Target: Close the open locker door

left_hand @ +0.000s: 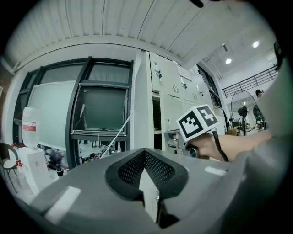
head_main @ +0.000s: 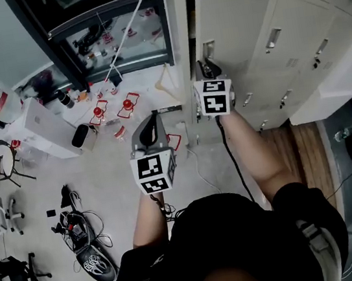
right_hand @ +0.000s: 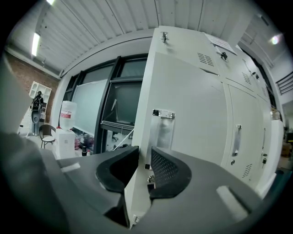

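Now, right tongs (right_hand: 144, 153) clamped on locker door (right_hand: 192, 105) edge, left tongs (left_hand: 145, 151) closed, empty, locker inside (left_hand: 157, 114) dark.

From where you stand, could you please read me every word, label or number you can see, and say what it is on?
No text is legible in any view.
Water jug, red label: too blurred to read.
Pale sheet high on the lockers: too small to read.
Marker cubes: square patterns only, no words.

White locker door (head_main: 232, 22) stands upright, partly open.
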A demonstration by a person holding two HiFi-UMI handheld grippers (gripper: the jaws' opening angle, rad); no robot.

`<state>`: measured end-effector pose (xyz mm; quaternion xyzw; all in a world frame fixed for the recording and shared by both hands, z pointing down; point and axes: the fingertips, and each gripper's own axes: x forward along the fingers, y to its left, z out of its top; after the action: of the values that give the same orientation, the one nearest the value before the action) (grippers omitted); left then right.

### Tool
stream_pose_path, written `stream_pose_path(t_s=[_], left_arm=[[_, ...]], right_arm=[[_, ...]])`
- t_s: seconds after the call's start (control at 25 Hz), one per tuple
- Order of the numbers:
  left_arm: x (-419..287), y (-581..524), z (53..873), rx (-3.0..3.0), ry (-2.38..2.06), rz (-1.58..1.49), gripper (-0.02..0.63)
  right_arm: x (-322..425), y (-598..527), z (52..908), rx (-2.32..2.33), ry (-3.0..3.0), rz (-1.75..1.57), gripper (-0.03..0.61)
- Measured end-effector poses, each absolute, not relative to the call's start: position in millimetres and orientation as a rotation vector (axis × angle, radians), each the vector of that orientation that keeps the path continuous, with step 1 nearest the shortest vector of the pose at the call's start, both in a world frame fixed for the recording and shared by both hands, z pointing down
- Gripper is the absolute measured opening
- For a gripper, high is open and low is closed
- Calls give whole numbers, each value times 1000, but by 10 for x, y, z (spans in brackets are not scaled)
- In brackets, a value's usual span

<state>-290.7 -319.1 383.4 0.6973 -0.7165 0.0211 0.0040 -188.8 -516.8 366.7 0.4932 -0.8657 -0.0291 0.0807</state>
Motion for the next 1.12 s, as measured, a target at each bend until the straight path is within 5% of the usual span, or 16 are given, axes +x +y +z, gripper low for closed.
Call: stream_pose_path(t_s=[1.12], left_arm=[[-3032,-3118,3825,2005,-2374,114,0]], right_arm=[[-2068,-5689,3617,1335,-2745,13,75]])
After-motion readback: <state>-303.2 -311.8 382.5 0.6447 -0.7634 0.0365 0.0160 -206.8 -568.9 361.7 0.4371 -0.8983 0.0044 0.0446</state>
